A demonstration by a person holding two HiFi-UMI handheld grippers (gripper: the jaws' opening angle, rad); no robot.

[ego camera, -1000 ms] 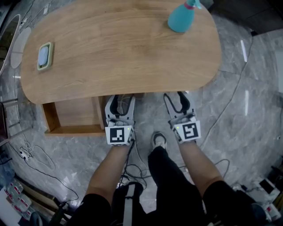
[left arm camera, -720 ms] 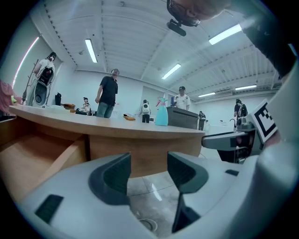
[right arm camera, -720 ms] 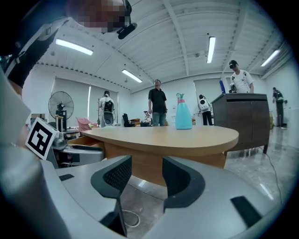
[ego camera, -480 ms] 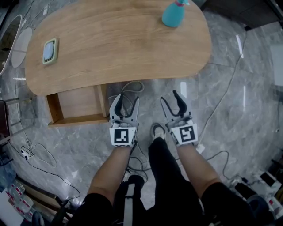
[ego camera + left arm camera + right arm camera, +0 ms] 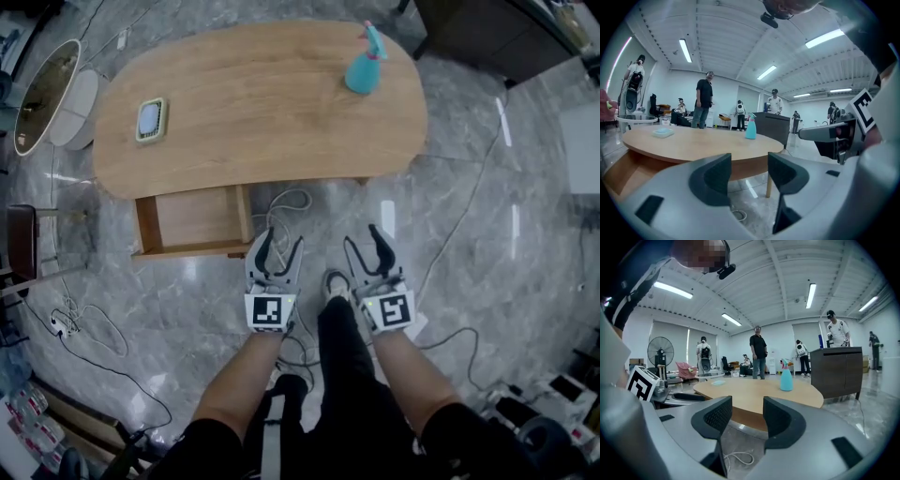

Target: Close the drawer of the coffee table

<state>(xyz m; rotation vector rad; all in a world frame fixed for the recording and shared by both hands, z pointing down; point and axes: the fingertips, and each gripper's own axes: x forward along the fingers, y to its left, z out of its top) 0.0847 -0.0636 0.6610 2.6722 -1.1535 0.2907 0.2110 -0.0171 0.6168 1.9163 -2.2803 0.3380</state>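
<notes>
**Coffee-table drawer: open, both grippers free and on its near side**

Item: drawer (image 5: pixel 192 220), wooden and shallow, nothing visible inside. It stands pulled out from under the near edge of the coffee table (image 5: pixel 262 103), toward that edge's left end. The front panel runs parallel to the table's near edge. The slide axis runs straight from the person toward the table.

Tools: left gripper (image 5: pixel 279 246), jaws parted to a moderate gap, nothing between them. Its own view shows only the table edge and floor (image 5: pixel 450 216) beyond the gap. Right gripper (image 5: pixel 364 246), jaws likewise parted and holding nothing. Both hang over the floor on the near side of the table, pointing toward it.

Governing relation: the drawer front lies to the left of the left gripper. Its right-hand corner is just beside that gripper's left jaw in the head view; contact cannot be confirmed. The right gripper sits well apart from the drawer, with the left gripper between. The left is judged the nearer tool. The push probably has to go on the front panel and run away from the person, along the slide axis.

Also present: teal spray bottle (image 5: pixel 363 67) at the table's far right edge; small green-rimmed square pad (image 5: pixel 150 120) near the left end; loose cable (image 5: pixel 286 202) on the floor beside the drawer's right wall.
</notes>
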